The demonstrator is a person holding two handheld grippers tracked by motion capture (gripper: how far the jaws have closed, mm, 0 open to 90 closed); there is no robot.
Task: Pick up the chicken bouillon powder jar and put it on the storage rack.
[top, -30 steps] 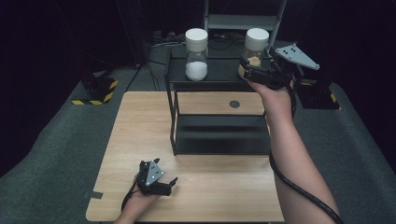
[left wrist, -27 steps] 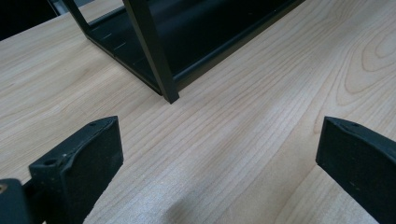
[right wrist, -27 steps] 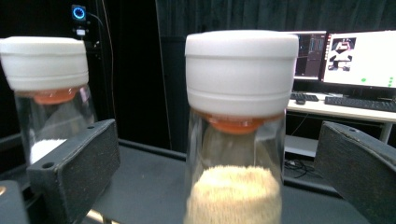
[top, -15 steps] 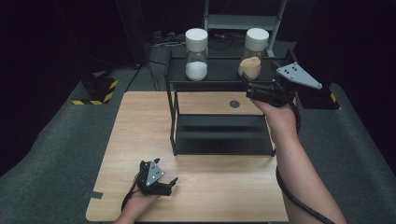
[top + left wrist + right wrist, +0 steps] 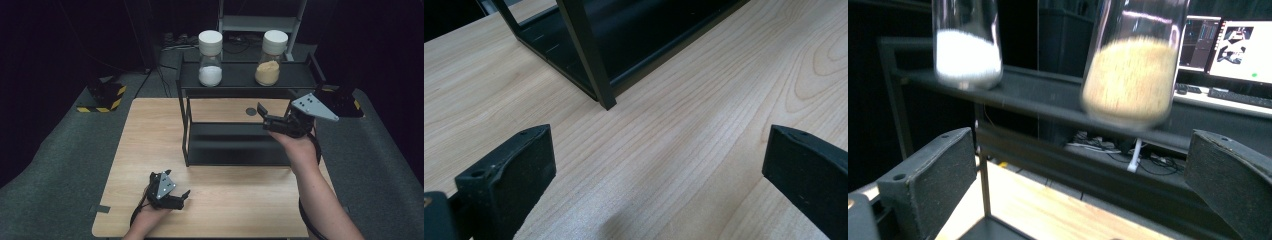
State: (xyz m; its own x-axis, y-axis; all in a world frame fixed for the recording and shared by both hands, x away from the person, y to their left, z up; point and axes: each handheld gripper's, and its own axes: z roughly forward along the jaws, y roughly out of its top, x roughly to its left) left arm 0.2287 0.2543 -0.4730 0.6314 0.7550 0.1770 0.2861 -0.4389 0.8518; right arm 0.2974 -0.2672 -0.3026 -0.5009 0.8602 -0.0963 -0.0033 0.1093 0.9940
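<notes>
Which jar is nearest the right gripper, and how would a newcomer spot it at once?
Start at the black shelf rack standing on the wooden table; two clear jars with white lids stand on its top shelf. The one you want is the right-hand jar, above and just behind the right gripper. Its tan, sandy filling sets it apart from the left jar, which holds white powder.

High view overlooks table, claw views close, sharing rack

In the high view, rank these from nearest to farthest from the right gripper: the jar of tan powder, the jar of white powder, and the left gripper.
From the right gripper:
1. jar of tan powder, on the rack's top shelf, just behind it.
2. jar of white powder, same shelf, farther left.
3. left gripper, at the table's near edge.
</notes>
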